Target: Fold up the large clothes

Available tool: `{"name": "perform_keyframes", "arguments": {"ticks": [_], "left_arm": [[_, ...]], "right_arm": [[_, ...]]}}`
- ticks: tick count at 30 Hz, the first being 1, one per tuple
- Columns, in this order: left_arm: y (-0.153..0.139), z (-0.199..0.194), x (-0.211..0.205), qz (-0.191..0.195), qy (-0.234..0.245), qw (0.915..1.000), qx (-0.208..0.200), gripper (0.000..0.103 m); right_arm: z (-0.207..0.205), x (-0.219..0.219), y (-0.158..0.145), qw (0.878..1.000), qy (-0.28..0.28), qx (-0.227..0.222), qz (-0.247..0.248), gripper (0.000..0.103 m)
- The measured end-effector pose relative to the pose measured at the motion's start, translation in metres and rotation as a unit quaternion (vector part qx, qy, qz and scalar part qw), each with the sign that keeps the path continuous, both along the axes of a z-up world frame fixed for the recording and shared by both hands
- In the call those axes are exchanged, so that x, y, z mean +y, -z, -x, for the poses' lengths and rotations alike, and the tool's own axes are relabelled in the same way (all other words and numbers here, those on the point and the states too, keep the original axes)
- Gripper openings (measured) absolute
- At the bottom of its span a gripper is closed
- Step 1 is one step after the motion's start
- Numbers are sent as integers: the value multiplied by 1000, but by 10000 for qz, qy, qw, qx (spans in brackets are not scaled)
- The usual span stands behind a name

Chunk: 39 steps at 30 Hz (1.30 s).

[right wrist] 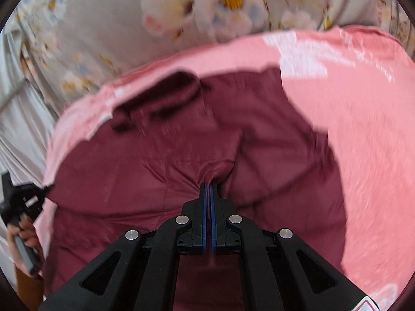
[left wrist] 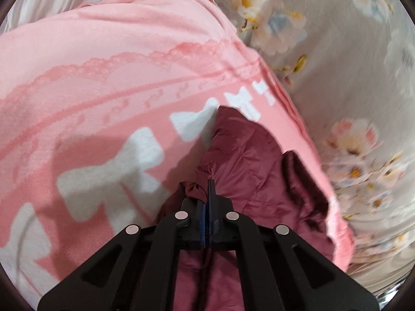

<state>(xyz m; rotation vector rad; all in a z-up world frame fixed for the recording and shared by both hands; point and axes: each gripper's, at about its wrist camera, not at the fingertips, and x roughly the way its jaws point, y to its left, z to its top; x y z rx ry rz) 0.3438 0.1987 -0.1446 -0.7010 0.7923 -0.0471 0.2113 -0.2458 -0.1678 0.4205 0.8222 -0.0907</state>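
So the bed (left wrist: 350, 39) has a grey sheet with a floral print. A pink blanket (left wrist: 116, 64) with white bow shapes lies right on it, edge running along the sheet, and a maroon garment (right wrist: 155, 168) sits on top of that blanket.

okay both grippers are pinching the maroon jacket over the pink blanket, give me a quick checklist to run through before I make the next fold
1. Left gripper shut on the maroon jacket: ok, fabric bunches between its closed fingers.
2. Right gripper shut on the jacket: ok, a pleat of cloth is pinched at the tips.
3. Jacket lies on the pink blanket, not on the floral sheet: ok.
4. Jacket smooth before folding: not ok, wrinkles and a dark ribbed cuff lie rumpled on top.
5. Both grips on matching edges or corners: cannot tell, the jacket's outline is cut off in both views.
6. Sharp view for aiming: not ok, the right wrist picture is motion-blurred.
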Motion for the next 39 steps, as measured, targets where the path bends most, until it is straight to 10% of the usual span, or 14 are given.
{"name": "perform_keyframes", "arguments": {"ticks": [15,17,21,29,39], "left_arm": [[31,0,-18,-1039,158,9943,171,2],[24,7,-19,-1239,277,9918,138,5],[-11,42,-21,-1778,172,9836,-234,46],[-70,46,-89,-1973,906,9725,-841,46],[-6,28,-150,-2355,1576,9589,-122,44]], "right_arm": [[14,10,3,9989,15,137,448,11],[32,5,-6,9986,255,-23,455,27],[61,1,-28,9968,499,-397,487,28],[22,55,-63,9957,-178,-803,433,21],[-20,114,-17,9939,-858,-204,667,16]]}}
